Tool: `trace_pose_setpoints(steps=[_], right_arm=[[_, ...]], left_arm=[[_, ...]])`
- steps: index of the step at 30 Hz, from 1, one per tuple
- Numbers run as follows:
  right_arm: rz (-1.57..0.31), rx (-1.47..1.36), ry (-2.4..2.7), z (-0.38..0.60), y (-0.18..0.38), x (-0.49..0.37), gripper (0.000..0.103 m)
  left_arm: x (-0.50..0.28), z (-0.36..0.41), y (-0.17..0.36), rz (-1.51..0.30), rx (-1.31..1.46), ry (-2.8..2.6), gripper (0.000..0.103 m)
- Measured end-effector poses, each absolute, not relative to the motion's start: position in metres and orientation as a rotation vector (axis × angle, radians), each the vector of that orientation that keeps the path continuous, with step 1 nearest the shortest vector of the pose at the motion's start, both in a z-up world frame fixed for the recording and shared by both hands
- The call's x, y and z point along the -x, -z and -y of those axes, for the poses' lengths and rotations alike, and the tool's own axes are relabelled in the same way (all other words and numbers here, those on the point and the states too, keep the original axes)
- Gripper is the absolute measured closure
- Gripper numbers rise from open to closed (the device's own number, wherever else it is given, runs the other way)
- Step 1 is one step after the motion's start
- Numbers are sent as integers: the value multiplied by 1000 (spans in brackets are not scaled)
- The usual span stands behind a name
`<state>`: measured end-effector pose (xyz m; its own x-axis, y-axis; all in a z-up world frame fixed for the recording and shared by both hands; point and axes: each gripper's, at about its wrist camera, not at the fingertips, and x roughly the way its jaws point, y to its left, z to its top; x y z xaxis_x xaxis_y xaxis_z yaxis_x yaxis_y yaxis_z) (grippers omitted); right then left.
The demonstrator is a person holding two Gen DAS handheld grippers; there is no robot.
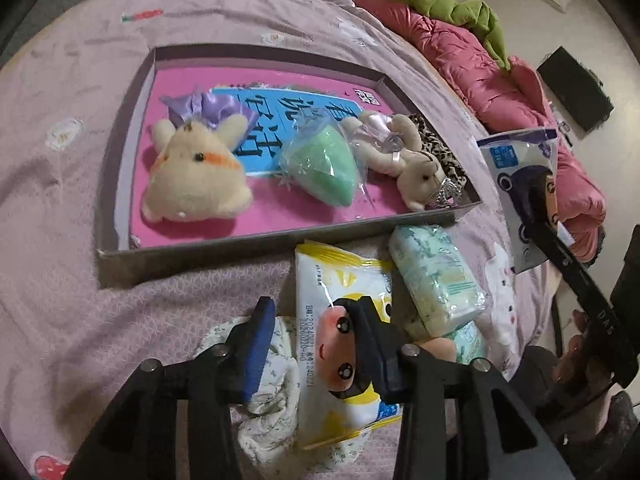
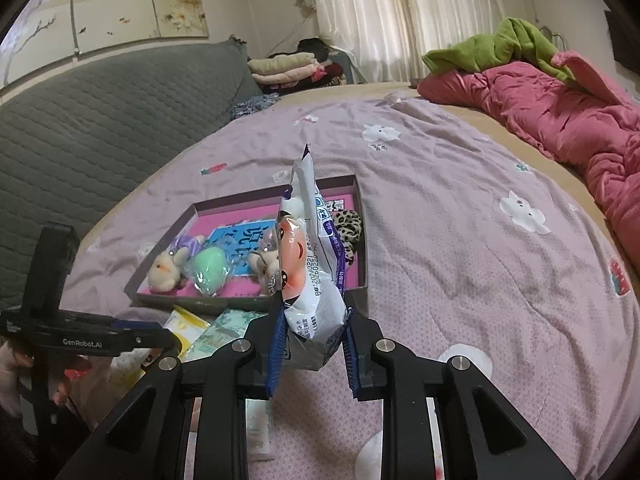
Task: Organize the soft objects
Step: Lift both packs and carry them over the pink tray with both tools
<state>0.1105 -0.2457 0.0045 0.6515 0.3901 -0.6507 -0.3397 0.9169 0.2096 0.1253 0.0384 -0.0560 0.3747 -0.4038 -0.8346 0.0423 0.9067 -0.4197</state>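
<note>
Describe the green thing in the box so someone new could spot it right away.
On the lilac bedspread lies a shallow pink-lined box. Between its two cream plush rabbits sits the mint-green teardrop sponge, the only green item there, wrapped in clear plastic.

Both views are heavy fisheye – straight edges like the box rim (image 1: 256,240) bow, and the corners vignette to black. Light is soft and diffuse, coming from the curtained window (image 2: 384,12), which is bright but only mildly blown out. Indoor level is moderate, slightly dim and warm, with a pinkish cast off the bedspread (image 2: 460,240). Shadows are weak and soft-edged, darkest under the near box wall. There's specular glare on the plastic wrappers – white-blue pack (image 2: 308,248) and the yellow pack (image 1: 340,280). Centre is reasonably sharp; the periphery goes soft and smeared. No obvious motion blur, though some compression noise shows in dark areas.
</note>
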Motion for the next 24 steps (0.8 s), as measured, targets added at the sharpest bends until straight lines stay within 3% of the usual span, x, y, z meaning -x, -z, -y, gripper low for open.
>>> trace_pose_setpoints(steps=[12, 17, 24], right_arm=[[-736, -75, -404, 245, -12, -124, 78], [-718, -65, -404, 236, -18, -134, 78], [-714, -54, -408, 220, -22, -148, 78]], left_arm=[[-140, -27, 70, -1184, 425, 409, 62], [-143, -23, 74, -1183, 437, 455, 78], [-142, -28, 61, -1128, 467, 461, 87]])
